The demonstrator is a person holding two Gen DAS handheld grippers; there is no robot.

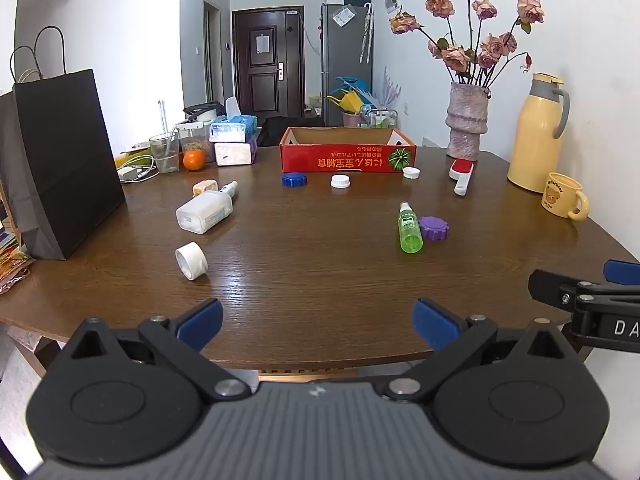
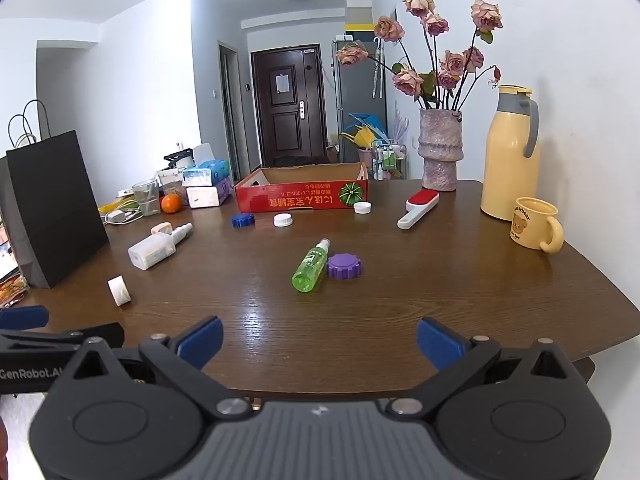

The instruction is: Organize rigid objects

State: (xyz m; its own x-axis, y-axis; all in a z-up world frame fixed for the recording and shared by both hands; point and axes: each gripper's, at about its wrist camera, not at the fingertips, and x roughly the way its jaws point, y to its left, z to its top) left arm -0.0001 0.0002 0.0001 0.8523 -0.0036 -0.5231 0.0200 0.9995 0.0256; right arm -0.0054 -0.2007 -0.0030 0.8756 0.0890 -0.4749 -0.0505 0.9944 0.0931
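Left gripper (image 1: 318,326) hangs wide open over the near table (image 1: 320,272) edge — green bottle (image 1: 410,229) lies touching a purple cap (image 1: 433,227).

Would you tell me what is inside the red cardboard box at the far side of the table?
Only bare brown inner walls of the red cardboard box show; its front wall hides the floor, so any contents cannot be seen.

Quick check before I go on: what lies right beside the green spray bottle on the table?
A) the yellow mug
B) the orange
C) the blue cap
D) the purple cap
D: the purple cap lies directly next to the green spray bottle at mid-table, while the other three things sit well away from it.
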